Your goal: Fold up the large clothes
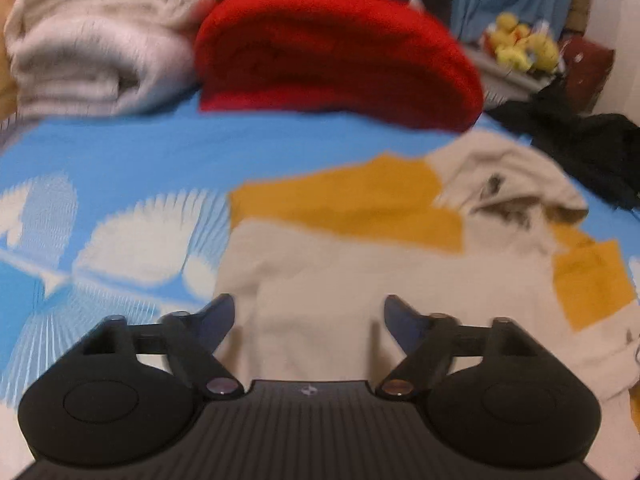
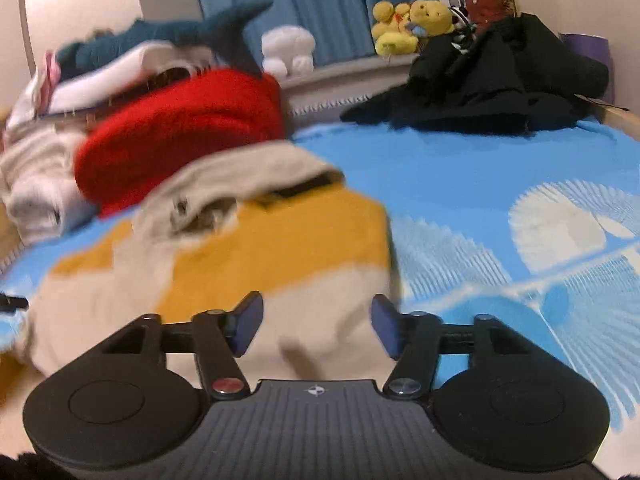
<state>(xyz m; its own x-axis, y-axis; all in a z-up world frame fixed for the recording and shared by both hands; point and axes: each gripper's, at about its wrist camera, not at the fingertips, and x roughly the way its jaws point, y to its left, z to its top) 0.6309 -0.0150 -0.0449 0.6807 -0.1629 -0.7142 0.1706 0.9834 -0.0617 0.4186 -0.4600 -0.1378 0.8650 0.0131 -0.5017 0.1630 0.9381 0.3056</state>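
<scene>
A cream and mustard-yellow hooded sweatshirt (image 1: 340, 256) lies partly folded on a blue bed sheet with white cloud prints (image 1: 132, 152). Its hood (image 1: 504, 176) points toward the far side. My left gripper (image 1: 309, 314) is open and empty, hovering just above the cream lower part near the garment's left edge. In the right wrist view the same sweatshirt (image 2: 256, 248) lies on the sheet (image 2: 460, 184). My right gripper (image 2: 317, 322) is open and empty over the cream fabric near the garment's right edge.
A folded red garment (image 1: 336, 52) and a folded white fluffy one (image 1: 96, 48) sit at the far edge of the bed. A black clothes pile (image 2: 492, 76) lies at the far right. Plush toys (image 2: 412, 24), a shark plush (image 2: 168, 36) and blue curtains stand behind.
</scene>
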